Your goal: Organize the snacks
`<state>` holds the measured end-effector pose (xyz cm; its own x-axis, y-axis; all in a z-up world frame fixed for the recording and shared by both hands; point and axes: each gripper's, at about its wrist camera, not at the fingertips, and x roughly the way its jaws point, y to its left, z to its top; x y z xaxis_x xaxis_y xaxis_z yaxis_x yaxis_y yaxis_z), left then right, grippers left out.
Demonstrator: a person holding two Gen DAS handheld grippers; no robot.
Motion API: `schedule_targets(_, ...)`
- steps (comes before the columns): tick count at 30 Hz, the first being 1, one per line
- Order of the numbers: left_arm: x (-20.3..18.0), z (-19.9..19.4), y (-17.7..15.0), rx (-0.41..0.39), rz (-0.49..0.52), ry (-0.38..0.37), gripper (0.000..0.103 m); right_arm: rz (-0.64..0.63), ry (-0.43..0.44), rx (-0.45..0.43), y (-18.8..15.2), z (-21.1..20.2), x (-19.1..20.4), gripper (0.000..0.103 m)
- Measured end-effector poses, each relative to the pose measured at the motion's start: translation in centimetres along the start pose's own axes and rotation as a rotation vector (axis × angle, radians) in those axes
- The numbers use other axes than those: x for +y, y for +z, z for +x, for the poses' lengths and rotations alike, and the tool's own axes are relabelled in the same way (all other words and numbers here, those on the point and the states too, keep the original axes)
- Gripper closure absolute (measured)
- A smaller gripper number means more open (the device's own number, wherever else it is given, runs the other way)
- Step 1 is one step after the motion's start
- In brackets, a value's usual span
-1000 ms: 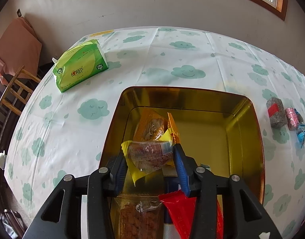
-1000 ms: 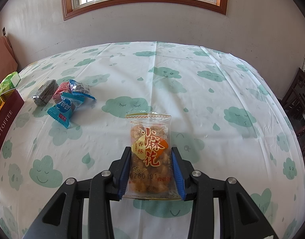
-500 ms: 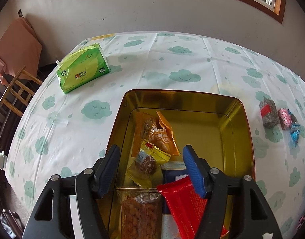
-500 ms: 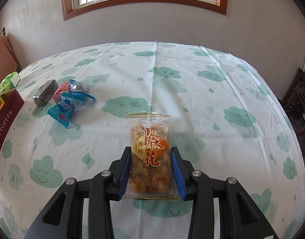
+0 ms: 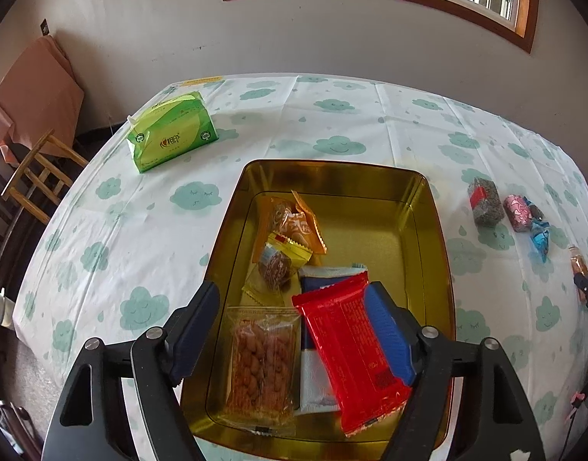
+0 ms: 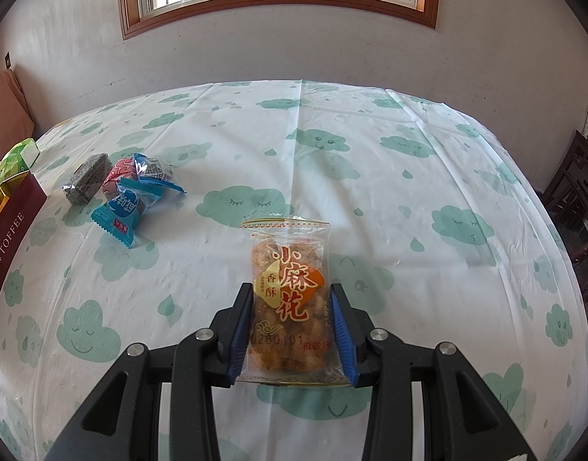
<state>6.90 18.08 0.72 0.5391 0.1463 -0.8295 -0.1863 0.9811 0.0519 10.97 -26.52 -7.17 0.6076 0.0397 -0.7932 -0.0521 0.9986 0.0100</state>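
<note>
Blue-padded fingers (image 6: 243,330) of the right gripper (image 6: 292,330) are clenched on the long sides of a clear twist-snack packet (image 6: 288,292), its long axis pointing straight away from the fingers, above the counter (image 6: 409,199). Left gripper (image 5: 294,330) hovers over the gold tin (image 5: 432,207), its jaws opening with nothing pinched between them. Inside the tin, beneath the fingers, a red packet (image 5: 351,349) lies lengthwise, tilted, beside a peanut packet (image 5: 261,361); a yellow-wrapped cake (image 5: 276,269) and an orange packet (image 5: 290,223) lie farther in. Right of the tin lie three small sweets (image 5: 486,207); left of it, green tissues (image 5: 171,136).
</note>
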Motion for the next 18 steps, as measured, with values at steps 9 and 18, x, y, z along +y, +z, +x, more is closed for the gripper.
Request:
schedule_targets(9,1.1,-1.1,-1.8,0.007,-0.040,-0.020,0.025,0.003,0.002,0.098,1.1,0.6,-0.1,0.063)
schedule_targets(18,1.7,-1.6,-2.9,0.007,-0.055,-0.008,0.023,0.004,-0.019,0.208,2.4,1.1,0.1,0.063)
